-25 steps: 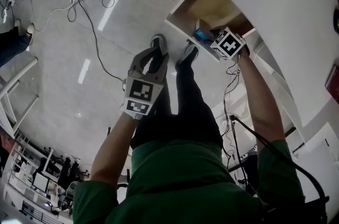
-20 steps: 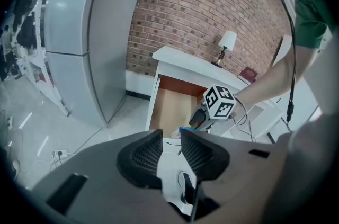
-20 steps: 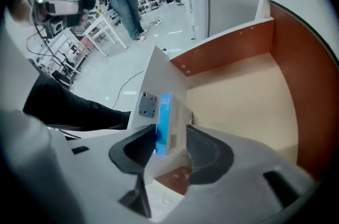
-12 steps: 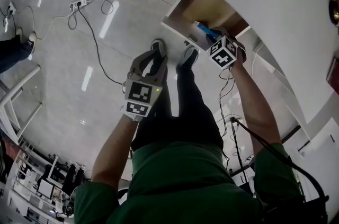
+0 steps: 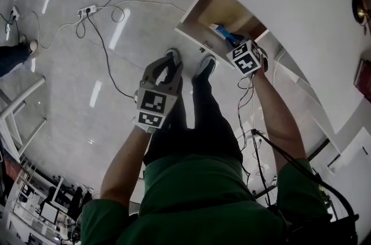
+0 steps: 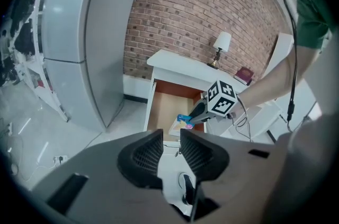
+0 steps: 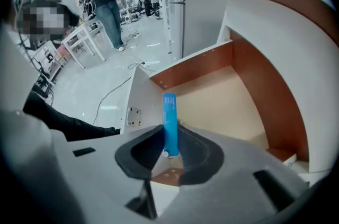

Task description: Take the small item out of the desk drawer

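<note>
Desk drawer (image 5: 217,9), one, stands open at upper right. Our right gripper (image 7: 170,138) has just closed on one blue item (image 7: 169,109). Our left gripper (image 6: 170,144) is empty, its jaws apart but just narrowing.

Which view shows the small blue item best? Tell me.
The right gripper view: the small blue item shows full length, pinched in the right gripper, whose jaws have just been closing. Head view shows only a blue sliver over the drawer; left gripper view, a distant speck.
</note>
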The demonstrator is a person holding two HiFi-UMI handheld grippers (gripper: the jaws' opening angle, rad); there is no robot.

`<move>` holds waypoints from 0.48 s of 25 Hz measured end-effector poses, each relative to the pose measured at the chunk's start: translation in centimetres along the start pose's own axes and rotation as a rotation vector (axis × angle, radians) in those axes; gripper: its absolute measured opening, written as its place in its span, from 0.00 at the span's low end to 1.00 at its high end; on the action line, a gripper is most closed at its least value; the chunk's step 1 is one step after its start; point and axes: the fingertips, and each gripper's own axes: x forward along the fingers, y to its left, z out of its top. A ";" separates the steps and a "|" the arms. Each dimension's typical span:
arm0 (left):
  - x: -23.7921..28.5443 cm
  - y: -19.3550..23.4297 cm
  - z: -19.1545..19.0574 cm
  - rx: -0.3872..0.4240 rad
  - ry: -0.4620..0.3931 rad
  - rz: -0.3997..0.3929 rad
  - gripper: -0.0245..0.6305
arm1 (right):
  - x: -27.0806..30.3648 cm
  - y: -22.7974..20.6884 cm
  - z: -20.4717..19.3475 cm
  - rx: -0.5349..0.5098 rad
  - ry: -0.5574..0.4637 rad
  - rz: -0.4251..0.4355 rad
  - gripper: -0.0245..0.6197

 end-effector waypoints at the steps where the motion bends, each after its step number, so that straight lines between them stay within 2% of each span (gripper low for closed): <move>1: -0.2 -0.1 0.4 0.006 -0.007 0.000 0.18 | -0.5 0.0 0.2 0.022 -0.009 0.003 0.16; 12: -3.3 -0.5 4.7 0.072 -0.065 0.013 0.18 | -8.1 -0.1 2.5 0.266 -0.184 -0.006 0.16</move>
